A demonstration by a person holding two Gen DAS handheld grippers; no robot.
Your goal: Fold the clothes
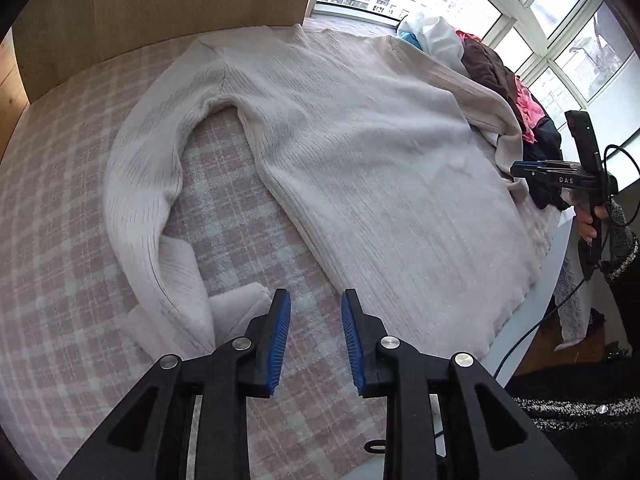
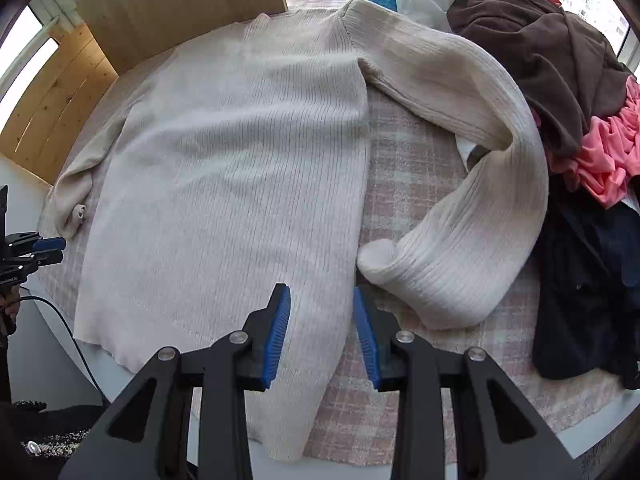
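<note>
A cream ribbed sweater (image 1: 352,160) lies spread flat across the middle of a pink-checked bed (image 1: 72,280), both sleeves bent inward. The left tool (image 1: 316,300) hovers spread above the cover at bottom centre, pinching nothing. The right tool (image 2: 322,294) hangs spread above the sweater's hem. A heap of clothes (image 2: 560,60) fills the right wrist view's upper right.

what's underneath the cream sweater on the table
Under the cream sweater lies a pink plaid cloth, visible between body and sleeves. The far sleeve partly rests against the clothes pile. Anything beneath the sweater's body is covered.
</note>
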